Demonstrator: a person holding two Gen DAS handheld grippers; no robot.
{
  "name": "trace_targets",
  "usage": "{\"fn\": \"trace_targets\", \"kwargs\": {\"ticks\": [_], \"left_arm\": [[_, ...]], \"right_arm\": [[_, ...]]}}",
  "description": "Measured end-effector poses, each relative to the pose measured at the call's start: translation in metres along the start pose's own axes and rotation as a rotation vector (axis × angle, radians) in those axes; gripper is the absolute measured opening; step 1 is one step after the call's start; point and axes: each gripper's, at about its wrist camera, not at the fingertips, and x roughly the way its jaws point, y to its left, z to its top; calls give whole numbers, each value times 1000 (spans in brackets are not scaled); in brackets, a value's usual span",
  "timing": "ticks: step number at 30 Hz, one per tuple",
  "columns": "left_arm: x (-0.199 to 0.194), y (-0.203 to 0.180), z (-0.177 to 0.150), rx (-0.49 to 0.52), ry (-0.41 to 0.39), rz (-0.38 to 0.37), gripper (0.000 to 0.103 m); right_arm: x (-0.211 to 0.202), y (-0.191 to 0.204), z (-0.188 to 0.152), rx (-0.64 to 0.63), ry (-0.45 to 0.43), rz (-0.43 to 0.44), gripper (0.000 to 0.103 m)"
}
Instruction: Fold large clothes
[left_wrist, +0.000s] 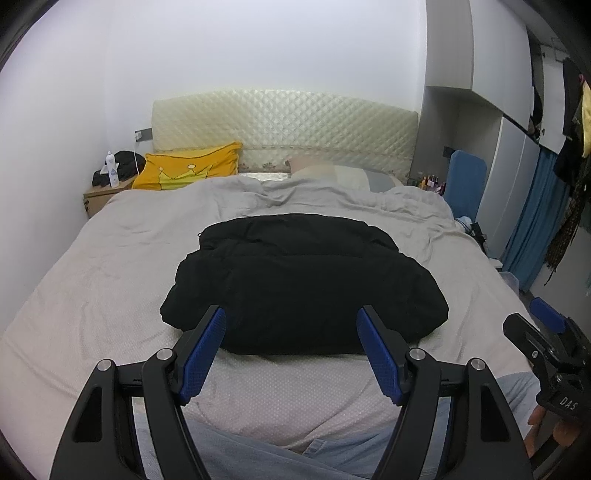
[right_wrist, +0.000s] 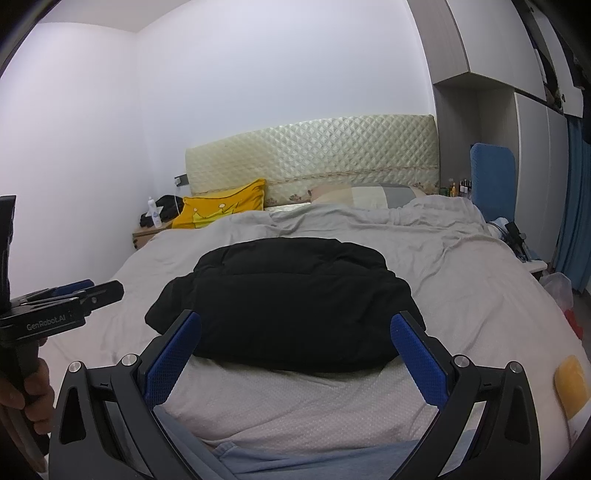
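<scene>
A black padded jacket (left_wrist: 299, 284) lies folded into a compact bundle in the middle of the bed (left_wrist: 92, 280); it also shows in the right wrist view (right_wrist: 288, 299). My left gripper (left_wrist: 291, 325) is open and empty, held above the bed's near edge just short of the jacket. My right gripper (right_wrist: 295, 328) is open and empty too, in the same place beside it. Each gripper shows at the edge of the other's view: the right gripper (left_wrist: 546, 321) and the left gripper (right_wrist: 88, 291).
A yellow crown pillow (left_wrist: 188, 170) and a grey pillow (left_wrist: 347, 173) lie by the quilted headboard (left_wrist: 284, 125). A nightstand (left_wrist: 99, 195) with a bottle stands at the left. A blue chair (left_wrist: 465, 177), wardrobe and hanging clothes (left_wrist: 572, 147) are at the right.
</scene>
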Motion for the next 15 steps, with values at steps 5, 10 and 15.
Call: {"fn": "trace_targets", "kwargs": {"ticks": [5, 10, 15], "left_arm": [[-1, -1, -1, 3, 4, 1, 74], [-2, -2, -1, 0, 6, 5, 74], [-3, -2, -1, -7, 7, 3, 74]], "right_arm": [[-1, 2, 0, -2, -4, 1, 103], [-1, 2, 1, 1, -1, 4, 103], [-1, 2, 1, 2, -1, 6, 103]]}}
